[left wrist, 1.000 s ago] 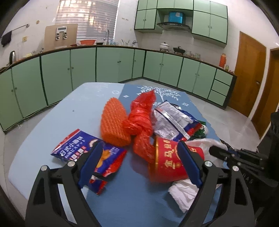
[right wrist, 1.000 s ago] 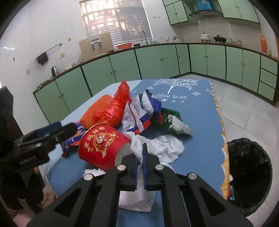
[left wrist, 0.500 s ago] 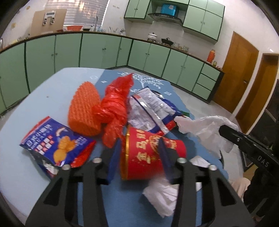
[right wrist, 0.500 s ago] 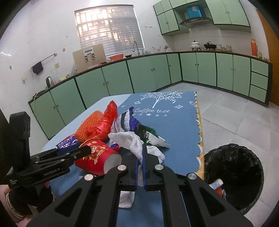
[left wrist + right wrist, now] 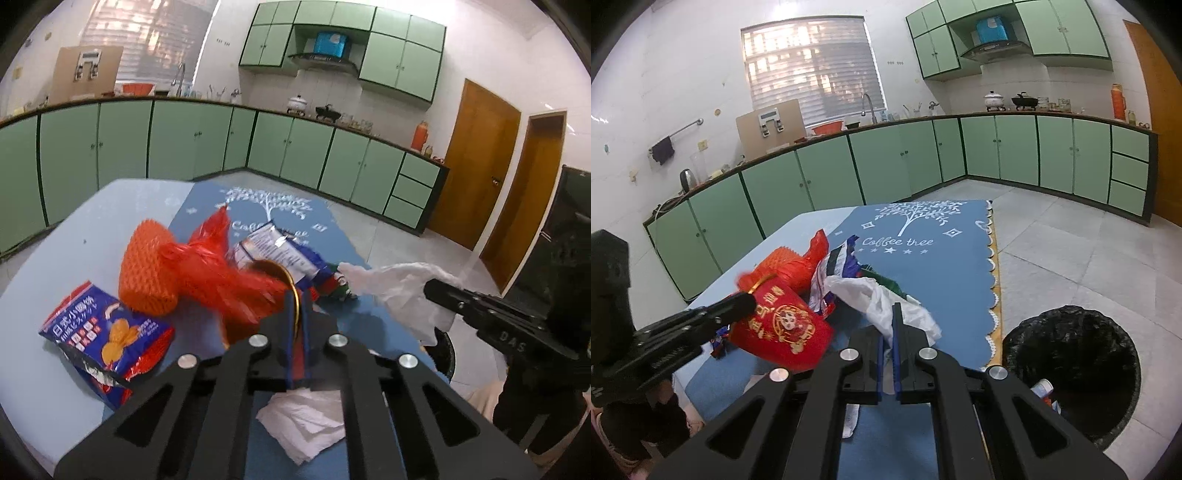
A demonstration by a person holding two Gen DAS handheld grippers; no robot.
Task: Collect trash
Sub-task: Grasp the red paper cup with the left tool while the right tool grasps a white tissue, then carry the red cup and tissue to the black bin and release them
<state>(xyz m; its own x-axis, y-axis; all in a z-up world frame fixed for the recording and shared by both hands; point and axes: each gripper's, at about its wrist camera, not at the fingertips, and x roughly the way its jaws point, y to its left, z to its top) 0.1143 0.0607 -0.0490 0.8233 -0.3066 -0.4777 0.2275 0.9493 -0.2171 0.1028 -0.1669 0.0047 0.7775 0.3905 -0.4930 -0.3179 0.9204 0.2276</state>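
We are pinching the red cup (image 5: 783, 326) rim in left fingers (image 5: 295, 314), white tissue (image 5: 886, 306) in right fingers (image 5: 891, 332); bin (image 5: 1071, 369) lying right, nearer right.

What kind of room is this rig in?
A home kitchen, most likely: green cabinets under a counter, a sink tap by the window, and a range hood above pots on a stove.

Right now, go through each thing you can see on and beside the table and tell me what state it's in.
Left gripper: shut on the red paper cup's rim.
Red paper cup: lifted, tilted.
Right gripper: shut on the white plastic bag.
White plastic bag: lifted, crumpled.
Blue snack packet: lying flat, torn open.
Orange foam net: lying on table.
Trash bin: open, black-lined, some trash inside.
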